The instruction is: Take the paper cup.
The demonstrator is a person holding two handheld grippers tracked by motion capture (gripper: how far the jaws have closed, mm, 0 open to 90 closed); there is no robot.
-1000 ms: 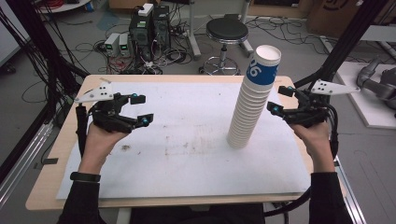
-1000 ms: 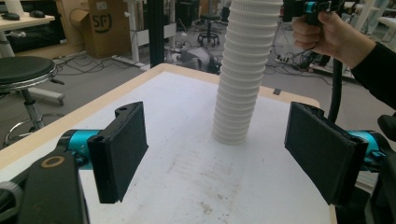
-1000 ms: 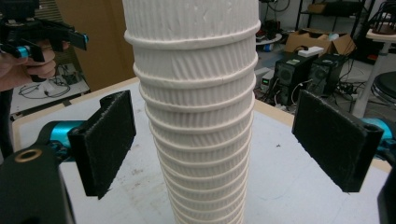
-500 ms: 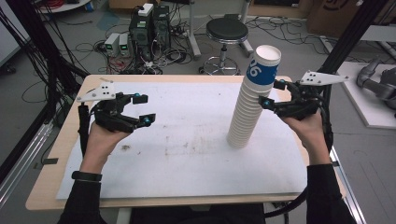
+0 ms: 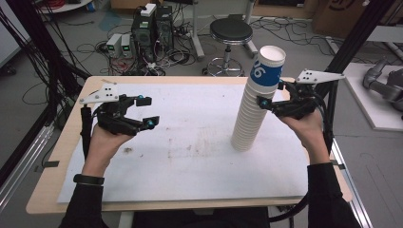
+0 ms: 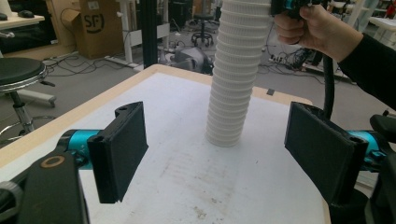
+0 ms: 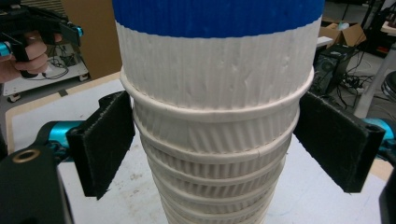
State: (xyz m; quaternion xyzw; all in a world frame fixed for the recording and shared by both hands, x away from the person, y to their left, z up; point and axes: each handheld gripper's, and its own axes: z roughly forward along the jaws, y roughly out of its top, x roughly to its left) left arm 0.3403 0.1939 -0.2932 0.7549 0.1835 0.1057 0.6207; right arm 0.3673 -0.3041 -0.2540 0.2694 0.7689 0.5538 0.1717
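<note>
Tall cup stack (image 5: 255, 102) upright on white sheet (image 5: 190, 156); right gripper (image 5: 266, 102) spread wide around upper cups, pads just beside, not pressing; left gripper (image 5: 145, 111) open, empty, well apart.

"6" on top cup (image 5: 266, 70); "SF" on box (image 6: 94, 22)

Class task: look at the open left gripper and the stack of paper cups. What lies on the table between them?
Nothing: bare white sheet separates left gripper from cup stack, per the high view.

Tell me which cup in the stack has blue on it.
The topmost cup: it carries a blue band with white print, while every cup in the stack beneath is plain white.
</note>
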